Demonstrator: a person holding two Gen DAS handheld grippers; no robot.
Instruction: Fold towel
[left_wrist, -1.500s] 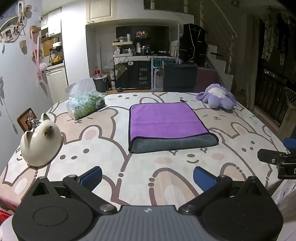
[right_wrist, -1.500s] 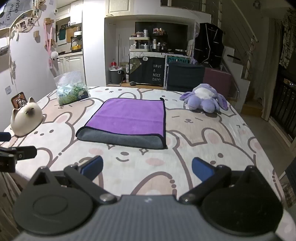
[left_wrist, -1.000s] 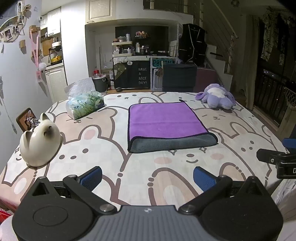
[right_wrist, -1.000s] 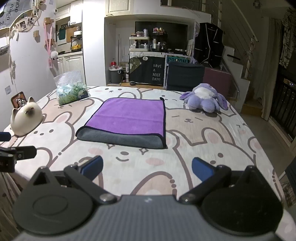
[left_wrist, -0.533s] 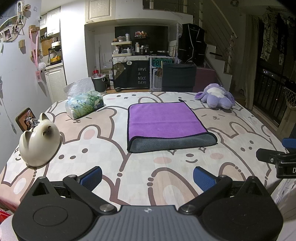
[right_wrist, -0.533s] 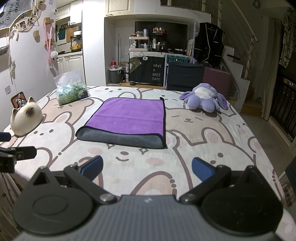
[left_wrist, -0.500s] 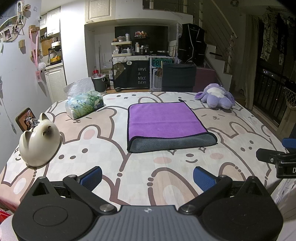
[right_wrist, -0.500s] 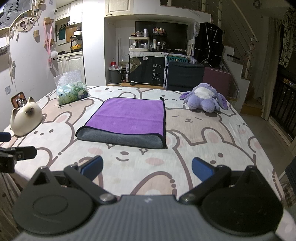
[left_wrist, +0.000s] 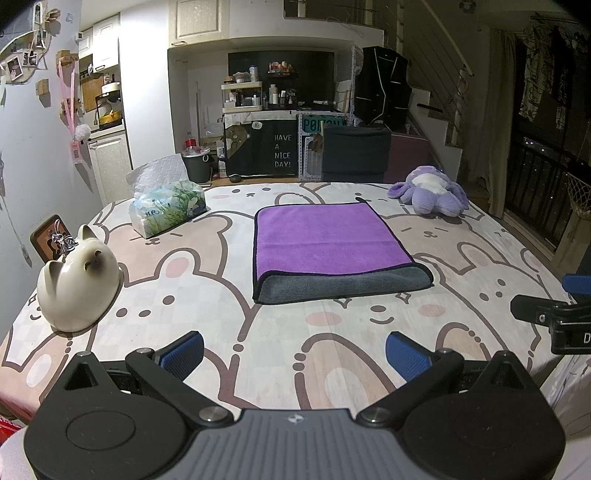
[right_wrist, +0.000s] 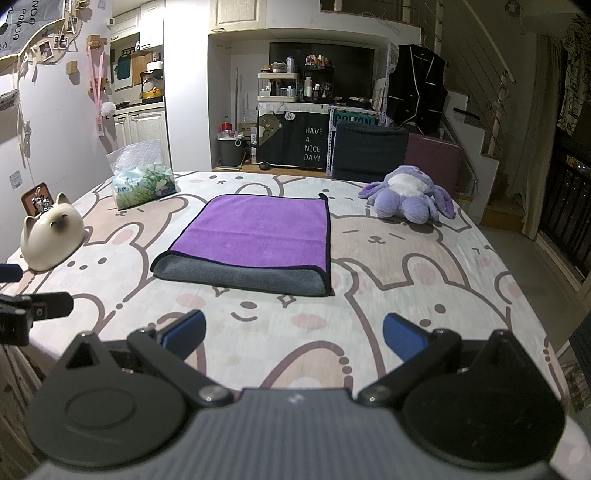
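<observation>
Handling: the towel (left_wrist: 328, 240) looks soft, light and limp; it will likely sag when lifted; best taken at the near corners of the grey fold, one per gripper
Look: purple top with dark edging; grey underside showing along the rounded near fold; apparently folded once already
Place: flat at the middle of the bunny-print tablecloth (left_wrist: 332, 350), tissue pack (left_wrist: 168, 210) far left, plush toy (left_wrist: 430, 194) far right
Left gripper (left_wrist: 294, 350): jaws spread wide, empty, well short of the towel
Right gripper (right_wrist: 293, 330): likewise spread and empty
</observation>
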